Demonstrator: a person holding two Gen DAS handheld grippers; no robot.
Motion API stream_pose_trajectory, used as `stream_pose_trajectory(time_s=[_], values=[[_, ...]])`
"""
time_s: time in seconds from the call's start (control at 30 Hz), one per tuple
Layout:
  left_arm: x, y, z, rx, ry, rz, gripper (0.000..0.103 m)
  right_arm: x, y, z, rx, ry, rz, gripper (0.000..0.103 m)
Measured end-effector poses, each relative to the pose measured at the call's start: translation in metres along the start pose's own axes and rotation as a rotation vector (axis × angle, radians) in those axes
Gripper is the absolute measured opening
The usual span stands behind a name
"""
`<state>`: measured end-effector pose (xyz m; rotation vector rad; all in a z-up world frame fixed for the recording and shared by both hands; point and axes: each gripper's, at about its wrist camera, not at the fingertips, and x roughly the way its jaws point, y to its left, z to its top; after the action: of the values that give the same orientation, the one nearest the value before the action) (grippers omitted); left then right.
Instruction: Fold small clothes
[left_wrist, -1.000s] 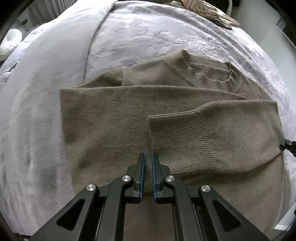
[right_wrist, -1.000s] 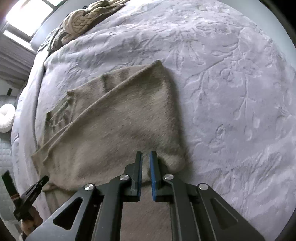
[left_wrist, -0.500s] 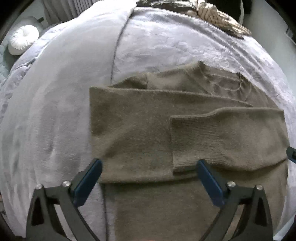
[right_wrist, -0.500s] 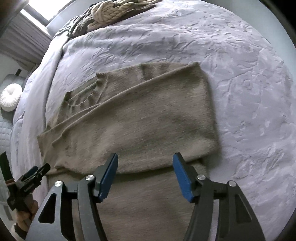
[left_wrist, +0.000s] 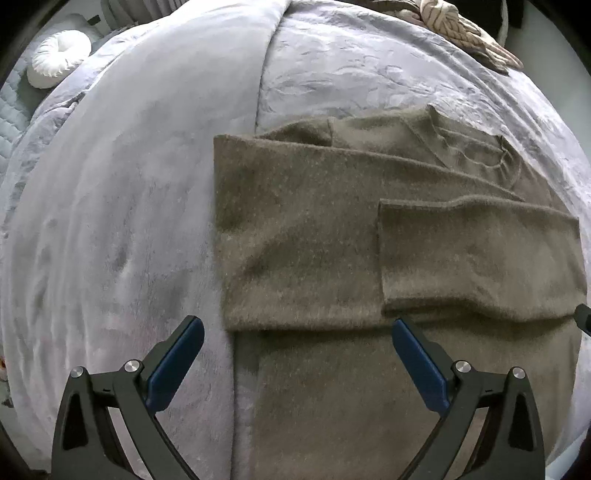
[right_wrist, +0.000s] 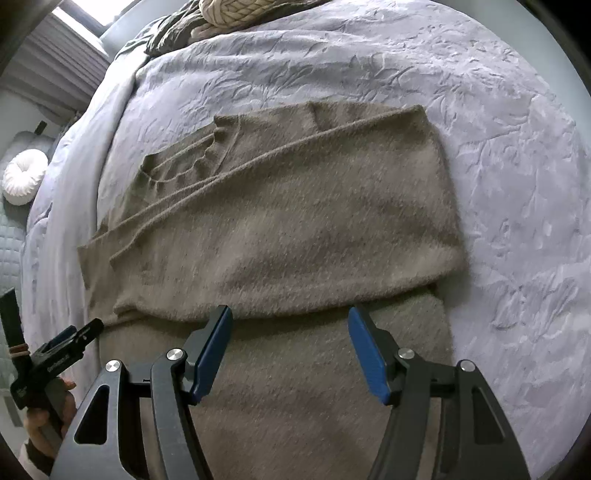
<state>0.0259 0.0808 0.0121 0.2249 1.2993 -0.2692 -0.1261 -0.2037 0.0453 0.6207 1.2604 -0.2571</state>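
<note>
Sweater (left_wrist: 303, 236) ahead of the jaws: fuzzy matt knit, taupe, ribbed at collar (right_wrist: 177, 166). Bedspread (right_wrist: 517, 184) right of the right gripper (right_wrist: 290, 347): lilac cloth, embossed leaf texture; blanket (left_wrist: 129, 184) left of the left gripper (left_wrist: 297, 350): smooth plush. Gripper bodies matt black, pads (left_wrist: 175, 363) blue, screws shiny metal.

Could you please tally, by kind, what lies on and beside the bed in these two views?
Brown sweaters: 1
Grey bedspreads: 1
White round cushions: 1
Cream knitted throws: 1
Open grippers: 2, left and right
Total: 6
</note>
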Motion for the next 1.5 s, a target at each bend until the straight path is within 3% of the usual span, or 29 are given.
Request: stream_pose_trajectory(time_s=[0.73, 0.97, 1.27, 1.43, 1.5], values=[[-0.028, 0.038, -0.047, 0.052, 0.037, -0.051, 0.102, -0.015, 0.035, -0.045, 0.041, 0.026, 0.026, 0.069], [-0.042, 0.057, -0.086, 0.117, 0.06, -0.097, 0.102, -0.025, 0.04, -0.071, 0.045, 0.046, 0.032, 0.069], [-0.062, 0.075, -0.156, 0.092, 0.149, -0.184, 0.102, -0.024, 0.0, -0.108, 0.153, 0.129, 0.073, 0.069], [-0.07, 0.061, -0.2, 0.079, 0.18, -0.212, 0.102, -0.034, -0.036, -0.137, 0.176, 0.148, 0.075, 0.069], [-0.072, 0.051, -0.217, 0.084, 0.178, -0.188, 0.102, -0.045, -0.054, -0.152, 0.173, 0.133, 0.081, 0.069]])
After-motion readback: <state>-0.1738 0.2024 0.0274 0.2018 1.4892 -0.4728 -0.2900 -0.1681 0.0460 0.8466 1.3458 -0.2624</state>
